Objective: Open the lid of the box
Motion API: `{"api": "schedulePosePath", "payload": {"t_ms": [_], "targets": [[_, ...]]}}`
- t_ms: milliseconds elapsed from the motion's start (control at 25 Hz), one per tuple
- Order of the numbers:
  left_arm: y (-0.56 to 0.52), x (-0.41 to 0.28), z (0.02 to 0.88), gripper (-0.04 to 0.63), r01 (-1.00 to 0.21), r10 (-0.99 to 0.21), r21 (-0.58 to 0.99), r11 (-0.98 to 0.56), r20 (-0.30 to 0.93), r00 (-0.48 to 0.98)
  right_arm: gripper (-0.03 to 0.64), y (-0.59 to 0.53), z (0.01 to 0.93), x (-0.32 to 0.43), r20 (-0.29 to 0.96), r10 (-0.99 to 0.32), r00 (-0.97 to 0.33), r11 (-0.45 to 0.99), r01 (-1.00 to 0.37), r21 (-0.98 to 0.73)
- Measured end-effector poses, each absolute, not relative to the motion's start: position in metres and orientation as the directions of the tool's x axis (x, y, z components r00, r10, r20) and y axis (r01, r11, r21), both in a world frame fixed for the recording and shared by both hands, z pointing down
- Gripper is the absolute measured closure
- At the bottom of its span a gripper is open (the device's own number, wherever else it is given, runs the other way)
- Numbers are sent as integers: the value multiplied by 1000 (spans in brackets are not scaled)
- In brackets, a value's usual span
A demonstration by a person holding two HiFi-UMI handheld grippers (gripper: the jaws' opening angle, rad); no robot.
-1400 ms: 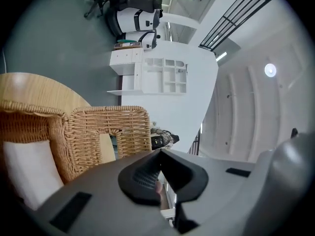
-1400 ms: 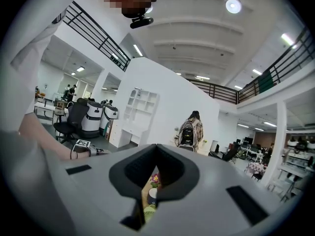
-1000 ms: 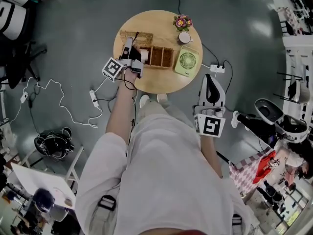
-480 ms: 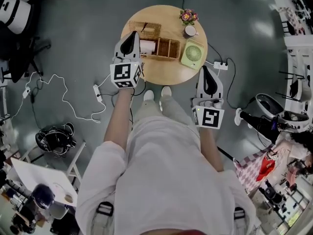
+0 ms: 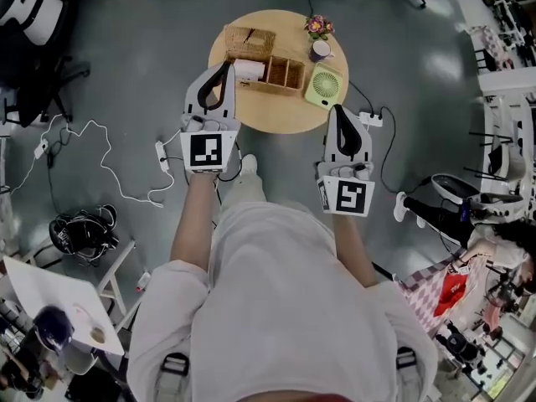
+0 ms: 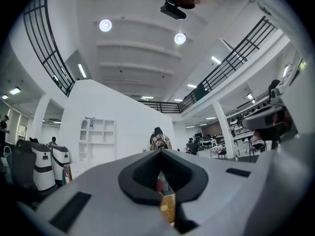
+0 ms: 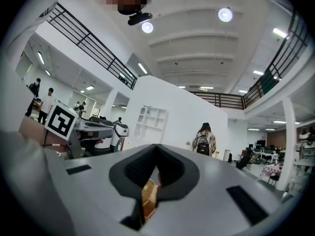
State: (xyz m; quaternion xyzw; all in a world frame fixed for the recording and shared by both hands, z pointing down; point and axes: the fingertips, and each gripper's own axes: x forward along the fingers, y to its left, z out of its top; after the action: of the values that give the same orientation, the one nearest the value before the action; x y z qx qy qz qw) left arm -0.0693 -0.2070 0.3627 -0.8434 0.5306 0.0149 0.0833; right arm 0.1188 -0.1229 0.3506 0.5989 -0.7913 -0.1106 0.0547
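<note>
The woven box (image 5: 280, 74) stands on the round wooden table (image 5: 276, 115), its compartments showing. Its woven lid (image 5: 251, 38) lies swung back at the box's far left. Something white (image 5: 249, 69) fills the left compartment. My left gripper (image 5: 223, 67) is held up in the air in front of the table, shut and empty, its marker cube facing up. My right gripper (image 5: 345, 111) hangs level beside the table's near right edge, jaws together, holding nothing. In both gripper views the grippers (image 6: 160, 154) (image 7: 156, 149) point across the hall, with a sliver of woven box (image 7: 146, 194) below the jaws.
On the table a green fan (image 5: 325, 86), a cup (image 5: 322, 50) and a flower pot (image 5: 316, 28) stand right of the box. Power strips (image 5: 368, 118) (image 5: 162, 152) and a white cable (image 5: 100, 170) lie on the grey floor. Chairs and equipment ring the area.
My left gripper has come off the box, risen and rolled so its marker cube faces up. The right gripper has lifted and moved forward towards the table.
</note>
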Motion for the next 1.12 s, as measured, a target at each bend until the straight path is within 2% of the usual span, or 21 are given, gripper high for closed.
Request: {"api": "schedulePosePath", "payload": {"t_ms": [200, 560, 760, 1120], "targets": [[-122, -75, 355, 598, -920, -914, -92, -380, -115, 389, 618, -65, 344, 118, -85, -953, -292, 270, -940, 208], [-4, -65, 345, 597, -925, -922, -106, -365, -98, 375, 620, 32, 346, 112, -50, -946, -321, 310, -938, 157], [13, -61, 338, 598, -911, -909, -99, -400, -86, 409, 620, 42, 340, 101, -59, -944, -323, 313, -939, 139], [-9, -100, 334, 598, -916, -912, -81, -393, -94, 400, 620, 10, 349, 69, -53, -946, -319, 307, -937, 170]]}}
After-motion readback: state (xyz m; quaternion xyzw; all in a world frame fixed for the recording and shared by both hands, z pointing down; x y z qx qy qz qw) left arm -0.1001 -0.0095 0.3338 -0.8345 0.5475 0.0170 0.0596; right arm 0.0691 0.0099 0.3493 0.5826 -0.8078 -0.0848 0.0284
